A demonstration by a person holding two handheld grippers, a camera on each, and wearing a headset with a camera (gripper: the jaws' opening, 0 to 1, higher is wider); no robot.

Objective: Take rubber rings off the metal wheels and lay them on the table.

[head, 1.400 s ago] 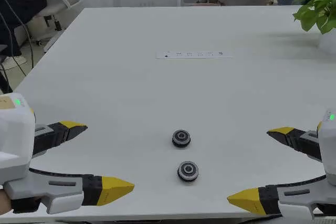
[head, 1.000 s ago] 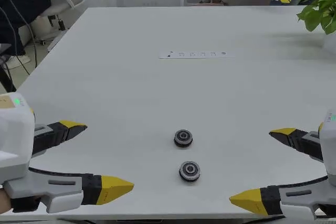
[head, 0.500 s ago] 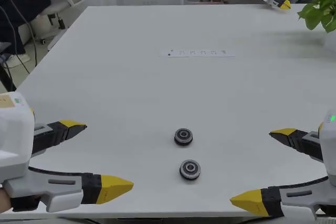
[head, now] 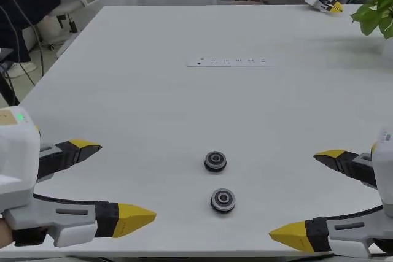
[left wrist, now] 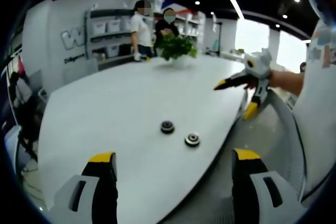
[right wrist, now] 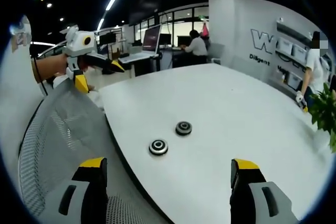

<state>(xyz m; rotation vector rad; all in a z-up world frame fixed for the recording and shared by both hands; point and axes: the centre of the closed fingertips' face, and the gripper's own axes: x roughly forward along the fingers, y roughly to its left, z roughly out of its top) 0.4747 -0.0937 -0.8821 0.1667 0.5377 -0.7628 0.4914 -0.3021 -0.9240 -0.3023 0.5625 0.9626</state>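
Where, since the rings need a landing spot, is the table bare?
The widest bare table lies between the far wheel and the white strip. Smaller patches flank the wheels, toward the left claw and the right claw. It is tight only between the far wheel and the near wheel.

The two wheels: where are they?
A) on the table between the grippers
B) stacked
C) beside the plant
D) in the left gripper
A: the far wheel and near wheel lie on the table between the open left gripper and right gripper.
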